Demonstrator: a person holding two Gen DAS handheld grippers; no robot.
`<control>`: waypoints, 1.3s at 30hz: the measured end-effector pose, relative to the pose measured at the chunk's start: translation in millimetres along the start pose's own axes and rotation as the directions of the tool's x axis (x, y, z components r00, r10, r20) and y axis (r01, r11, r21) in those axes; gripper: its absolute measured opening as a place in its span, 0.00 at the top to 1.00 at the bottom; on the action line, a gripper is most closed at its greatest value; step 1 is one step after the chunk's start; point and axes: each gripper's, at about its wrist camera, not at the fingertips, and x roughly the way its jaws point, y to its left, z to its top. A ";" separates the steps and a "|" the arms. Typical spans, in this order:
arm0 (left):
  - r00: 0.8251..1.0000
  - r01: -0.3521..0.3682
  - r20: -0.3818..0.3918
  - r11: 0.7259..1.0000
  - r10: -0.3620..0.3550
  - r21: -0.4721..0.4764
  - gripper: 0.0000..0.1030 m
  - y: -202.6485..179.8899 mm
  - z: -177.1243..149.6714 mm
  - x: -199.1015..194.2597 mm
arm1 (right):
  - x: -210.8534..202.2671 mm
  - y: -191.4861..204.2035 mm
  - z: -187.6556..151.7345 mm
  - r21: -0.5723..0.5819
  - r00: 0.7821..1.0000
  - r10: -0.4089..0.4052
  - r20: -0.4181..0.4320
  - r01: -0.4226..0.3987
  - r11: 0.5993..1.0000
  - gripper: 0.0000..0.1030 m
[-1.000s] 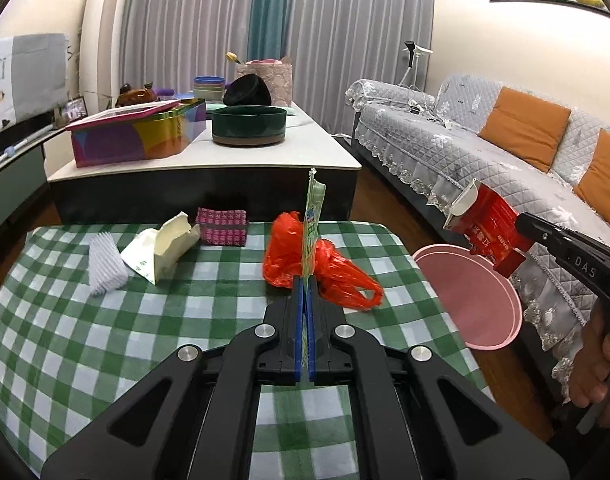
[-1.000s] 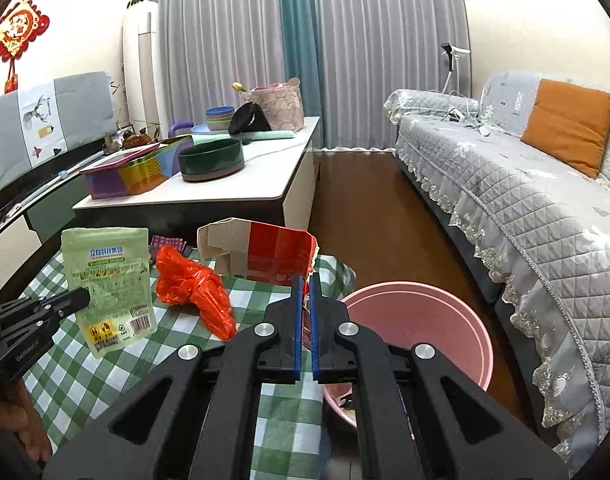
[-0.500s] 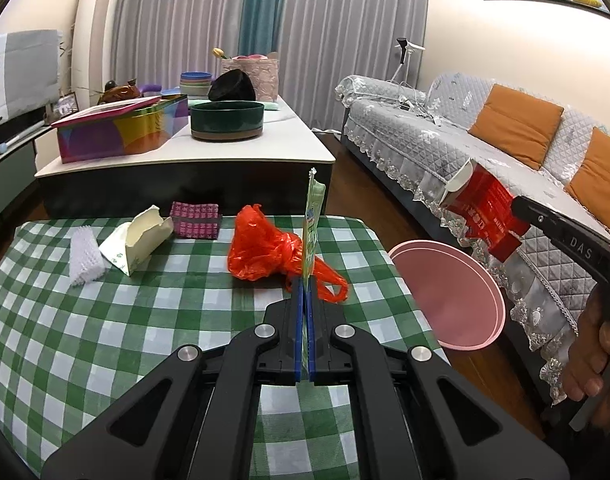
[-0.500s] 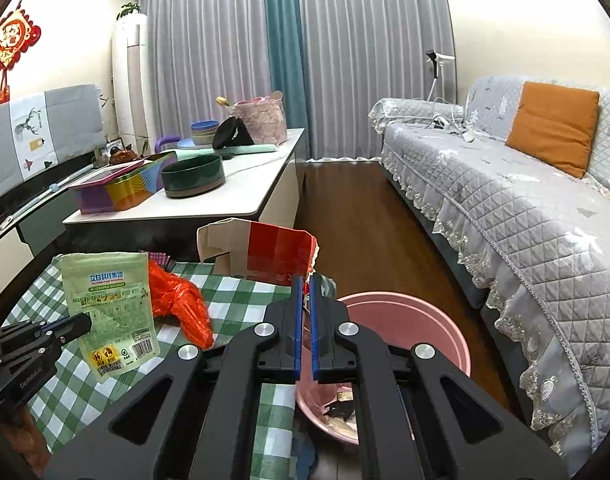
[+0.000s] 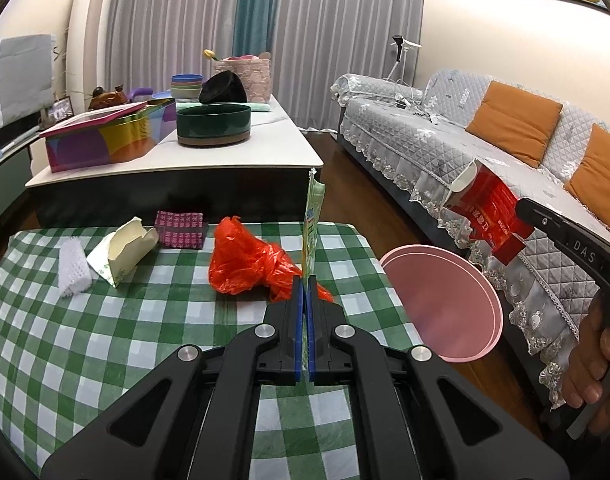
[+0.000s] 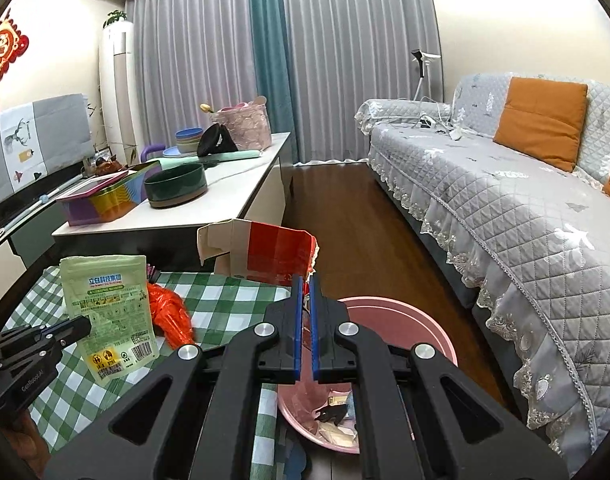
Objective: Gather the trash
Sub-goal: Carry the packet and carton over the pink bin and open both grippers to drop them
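My left gripper (image 5: 305, 280) is shut on a green snack pouch (image 5: 313, 220), held upright above the green checked table; the pouch also shows in the right wrist view (image 6: 109, 312). My right gripper (image 6: 305, 280) is shut on a red and white carton (image 6: 265, 248), held above the pink bin (image 6: 409, 316), which has scraps inside. From the left wrist view the carton (image 5: 489, 208) hangs over the bin (image 5: 437, 296). On the table lie a red plastic bag (image 5: 245, 260), a torn cream box (image 5: 125, 248), a white foam net (image 5: 73, 268) and a magenta packet (image 5: 181, 230).
A white coffee table (image 5: 265, 148) behind carries a green bowl (image 5: 213, 124), a colourful tin (image 5: 105, 140) and stacked dishes. A grey sofa (image 6: 505, 208) with orange cushions runs along the right. Wooden floor lies between them.
Both grippers have drawn back and risen slightly with their loads. The right gripper with the carton now sits more over the pink bin, whose inside shows.
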 end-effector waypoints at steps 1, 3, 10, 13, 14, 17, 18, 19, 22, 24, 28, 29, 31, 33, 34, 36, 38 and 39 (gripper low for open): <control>1.000 0.001 -0.001 1.000 -0.001 0.001 0.99 -1.0 0.7 1.4 | 0.1 -1.1 0.5 0.004 1.000 0.001 0.001 -0.001 1.000 0.97; 1.000 0.003 -0.002 1.000 -0.003 0.002 0.99 -3.2 1.5 3.9 | 0.4 -3.8 1.7 0.011 1.000 0.001 0.002 -0.001 1.000 0.97; 1.000 0.013 -0.005 1.000 -0.013 0.008 0.99 -14.7 7.8 13.4 | 7.2 -17.5 3.9 0.045 1.000 -0.019 -0.007 0.019 0.999 0.97; 1.000 0.018 -0.005 1.000 -0.018 0.011 0.99 -19.1 11.1 17.8 | 10.5 -23.3 4.6 0.059 1.000 -0.030 -0.008 0.030 0.998 0.97; 1.000 0.021 -0.006 1.000 -0.021 0.012 0.99 -20.4 12.5 19.5 | 10.7 -23.2 4.7 0.060 0.999 -0.033 -0.008 0.034 0.998 0.97; 1.000 0.029 -0.008 0.999 -0.028 0.016 0.99 -26.6 15.9 24.9 | 13.9 -26.4 5.8 0.062 0.999 -0.043 -0.008 0.044 0.997 0.97; 0.999 0.031 -0.008 0.999 -0.031 0.018 0.99 -28.5 16.9 26.5 | 14.8 -27.2 5.9 0.063 0.999 -0.046 -0.008 0.047 0.997 0.97; 0.999 0.033 -0.008 0.999 -0.032 0.019 0.99 -29.4 17.7 27.6 | 16.1 -28.3 6.3 0.063 0.999 -0.050 -0.008 0.050 0.997 0.97; 0.999 0.040 -0.009 0.999 -0.040 0.020 0.99 -34.9 21.4 33.5 | 19.9 -31.5 7.7 0.067 0.998 -0.059 -0.007 0.060 0.996 0.97; 0.999 0.044 -0.010 0.999 -0.044 0.021 0.99 -37.3 22.9 36.7 | 21.1 -33.2 8.3 0.072 0.998 -0.063 -0.006 0.063 0.995 0.97; 0.998 0.054 -0.015 0.998 -0.053 0.023 0.99 -42.8 25.5 45.3 | 25.9 -38.6 9.2 0.078 0.997 -0.074 -0.008 0.074 0.994 0.97; 0.998 0.056 -0.016 0.998 -0.055 0.024 0.99 -43.8 26.0 47.5 | 27.3 -39.9 9.3 0.080 0.997 -0.075 -0.009 0.076 0.994 0.97; 0.998 0.061 -0.019 0.998 -0.060 0.024 0.99 -46.6 27.4 51.4 | 30.7 -42.4 9.3 0.084 0.997 -0.081 -0.012 0.082 0.993 0.97; 0.998 0.065 -0.020 0.998 -0.064 0.026 0.99 -48.8 29.0 55.3 | 33.6 -44.4 8.6 0.088 0.996 -0.087 -0.017 0.088 0.992 0.97; 0.998 0.068 -0.020 0.997 -0.067 0.025 0.99 -50.1 29.9 57.2 | 34.7 -45.2 8.5 0.090 0.996 -0.088 -0.018 0.090 0.992 0.97; 0.997 0.072 -0.020 0.997 -0.072 0.025 0.99 -53.0 31.2 60.1 | 37.6 -47.7 8.0 0.091 0.995 -0.095 -0.021 0.096 0.991 0.97; 0.997 0.078 -0.022 0.997 -0.077 0.025 0.99 -56.3 32.5 65.1 | 39.4 -50.1 7.5 0.094 0.995 -0.099 -0.024 0.101 0.990 0.97; 0.997 0.079 -0.023 0.997 -0.078 0.026 0.99 -56.9 32.7 66.8 | 40.7 -52.5 7.0 0.096 0.994 -0.102 -0.027 0.105 0.990 0.97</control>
